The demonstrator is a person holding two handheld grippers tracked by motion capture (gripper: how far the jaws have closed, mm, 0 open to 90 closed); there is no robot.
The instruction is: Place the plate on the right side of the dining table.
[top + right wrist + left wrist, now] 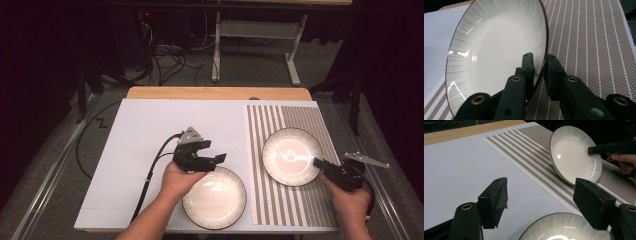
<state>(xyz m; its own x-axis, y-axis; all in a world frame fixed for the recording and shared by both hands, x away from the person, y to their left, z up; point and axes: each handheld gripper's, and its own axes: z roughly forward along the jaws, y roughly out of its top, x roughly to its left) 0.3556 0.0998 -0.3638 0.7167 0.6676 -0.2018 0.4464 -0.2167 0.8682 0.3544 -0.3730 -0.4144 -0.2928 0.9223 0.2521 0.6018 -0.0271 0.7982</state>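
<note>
Your right gripper pinches the rim of the far plate and tips it up.

That plate sits on the striped mat, on the right half of the table. Its near-right edge is raised and its far edge rests on the mat, seen best in the left gripper view. Your right gripper's two jaws are closed on the rim, one inside the plate and one behind it. Your left gripper has its jaws wide apart and holds nothing. It hovers over the far edge of the second plate, which lies flat on the white sheet just below it, so your left hand is nearer that one. I see no words or labels on anything.
</note>
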